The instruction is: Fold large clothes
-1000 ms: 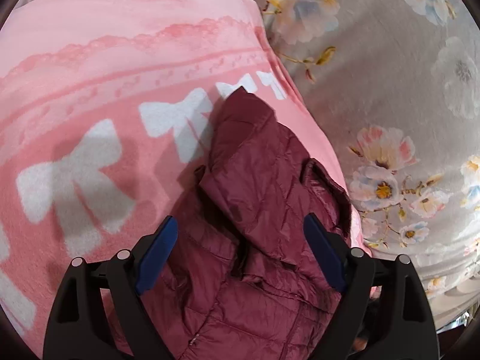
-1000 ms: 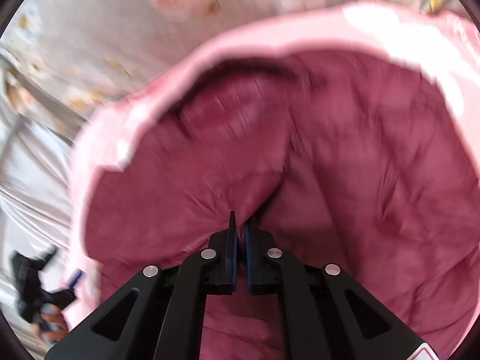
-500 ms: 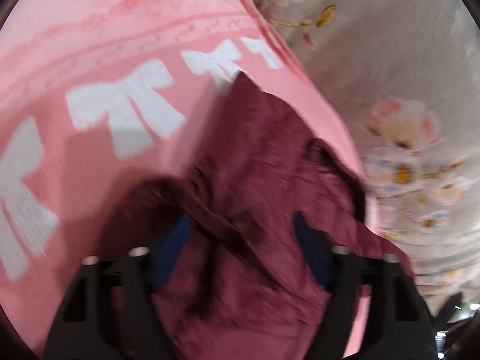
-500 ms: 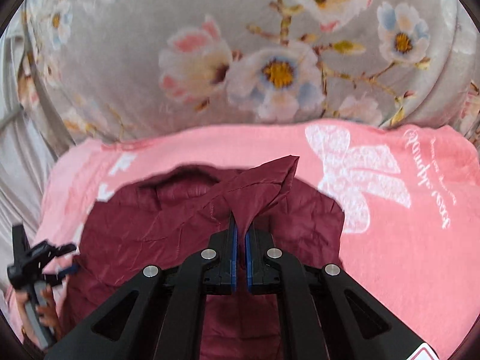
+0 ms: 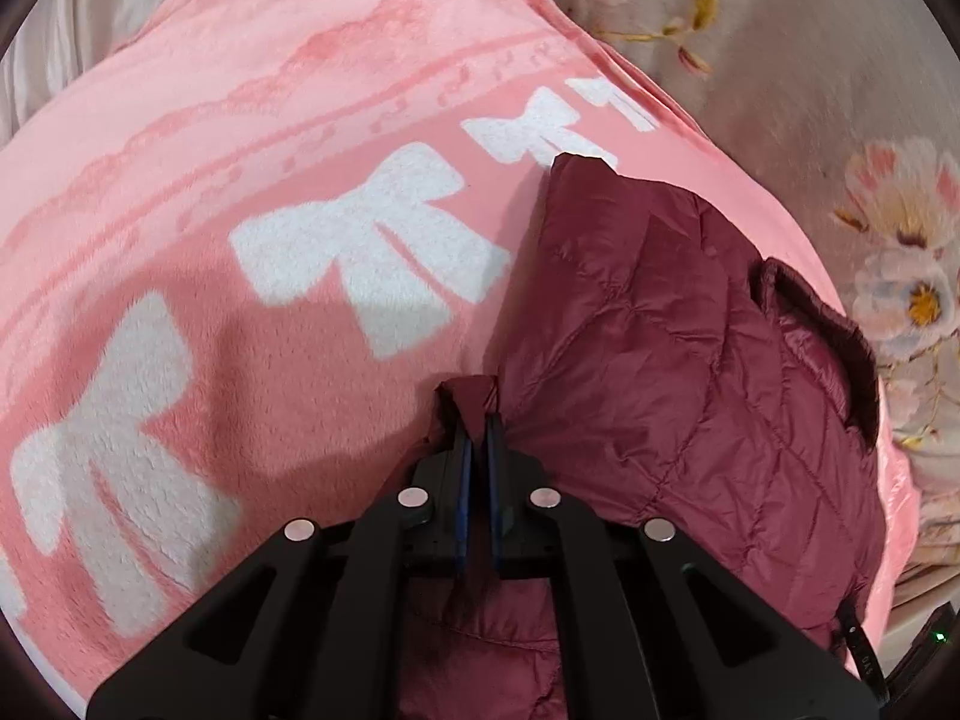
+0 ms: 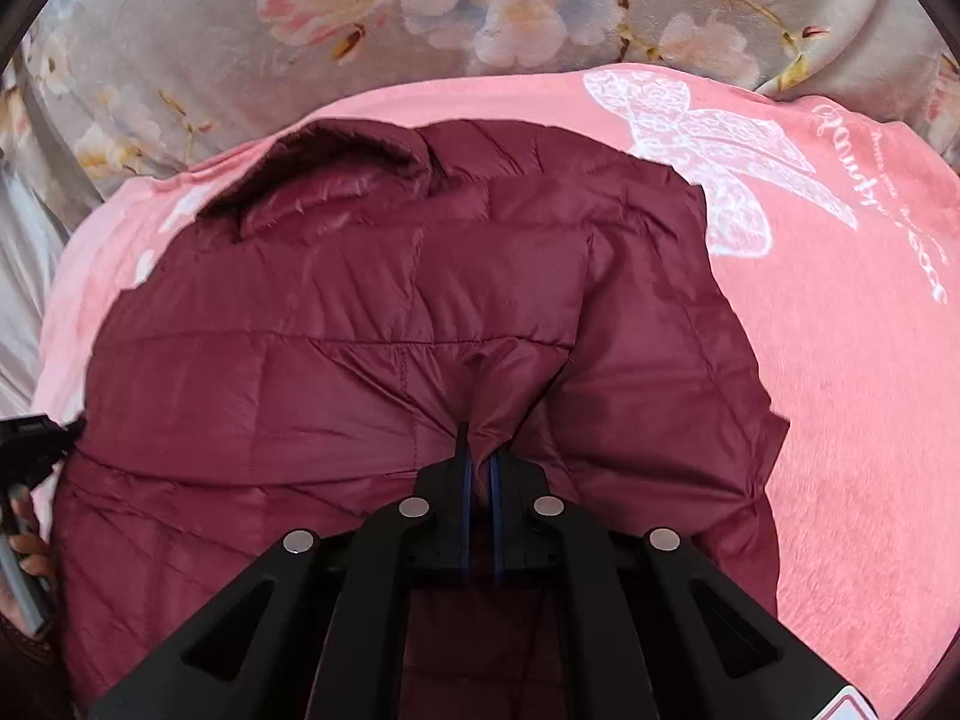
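Observation:
A maroon quilted puffer jacket lies on a pink blanket with white bows. In the left wrist view its collar is at the right and a folded part lies on top. My left gripper is shut on a pinch of the jacket's left edge. In the right wrist view the jacket spreads wide, collar at the upper left. My right gripper is shut on a raised fold of the jacket near its middle. The other hand-held gripper shows at the left edge.
The pink blanket lies on a grey bed cover with flowers, which also shows in the left wrist view. The blanket extends left of the jacket in the left wrist view and right of it in the right wrist view.
My left gripper was open over the jacket and has shut on its edge. My right gripper, shut on the fabric throughout, has lowered its fold onto the jacket, which now lies flatter.

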Action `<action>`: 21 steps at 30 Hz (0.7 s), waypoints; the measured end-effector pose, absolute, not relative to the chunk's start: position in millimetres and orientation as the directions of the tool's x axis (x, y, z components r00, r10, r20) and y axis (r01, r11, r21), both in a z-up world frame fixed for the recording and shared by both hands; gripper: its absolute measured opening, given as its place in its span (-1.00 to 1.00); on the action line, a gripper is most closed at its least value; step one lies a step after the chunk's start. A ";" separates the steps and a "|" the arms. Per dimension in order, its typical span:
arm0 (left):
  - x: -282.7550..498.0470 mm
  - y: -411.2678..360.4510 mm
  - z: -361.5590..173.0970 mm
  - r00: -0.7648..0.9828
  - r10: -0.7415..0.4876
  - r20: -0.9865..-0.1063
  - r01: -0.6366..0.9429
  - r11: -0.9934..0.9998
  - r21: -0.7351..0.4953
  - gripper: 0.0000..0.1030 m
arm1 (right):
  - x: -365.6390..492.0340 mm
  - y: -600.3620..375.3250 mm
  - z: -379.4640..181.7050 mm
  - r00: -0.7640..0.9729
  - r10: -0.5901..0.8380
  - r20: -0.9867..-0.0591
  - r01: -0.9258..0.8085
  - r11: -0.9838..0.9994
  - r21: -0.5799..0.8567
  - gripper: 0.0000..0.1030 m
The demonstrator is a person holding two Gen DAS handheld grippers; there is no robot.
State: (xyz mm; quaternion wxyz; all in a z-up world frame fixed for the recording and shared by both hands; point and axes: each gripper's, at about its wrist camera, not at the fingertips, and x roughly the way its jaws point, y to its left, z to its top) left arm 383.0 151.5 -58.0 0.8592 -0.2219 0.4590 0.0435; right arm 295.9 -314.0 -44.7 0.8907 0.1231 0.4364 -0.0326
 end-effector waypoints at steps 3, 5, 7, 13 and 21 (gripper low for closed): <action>381.4 147.2 -59.3 0.586 -0.106 -0.803 -0.260 0.914 -0.310 -0.94 | 292.7 -314.5 -52.2 0.623 0.050 -0.781 0.171 0.965 0.198 -0.93; 379.8 144.1 -59.6 0.594 -0.090 -0.800 -0.251 0.923 -0.290 -0.94 | 292.8 -315.5 -54.2 0.625 0.056 -0.779 0.172 0.963 0.208 -0.94; 379.7 139.4 -59.2 0.598 -0.064 -0.799 -0.245 0.935 -0.258 -0.94 | 294.8 -316.3 -54.5 0.622 0.062 -0.780 0.168 0.963 0.210 -0.94; 361.5 144.5 -33.7 0.577 -0.078 -0.813 -0.213 0.947 -0.242 -0.75 | 280.2 -321.2 -29.7 0.626 0.058 -0.778 0.170 0.963 0.208 -0.65; 391.3 104.4 49.9 0.684 -0.129 -0.718 -0.100 0.958 -0.268 -0.20 | 301.5 -300.7 51.6 0.741 0.061 -0.668 0.125 0.966 0.227 -0.49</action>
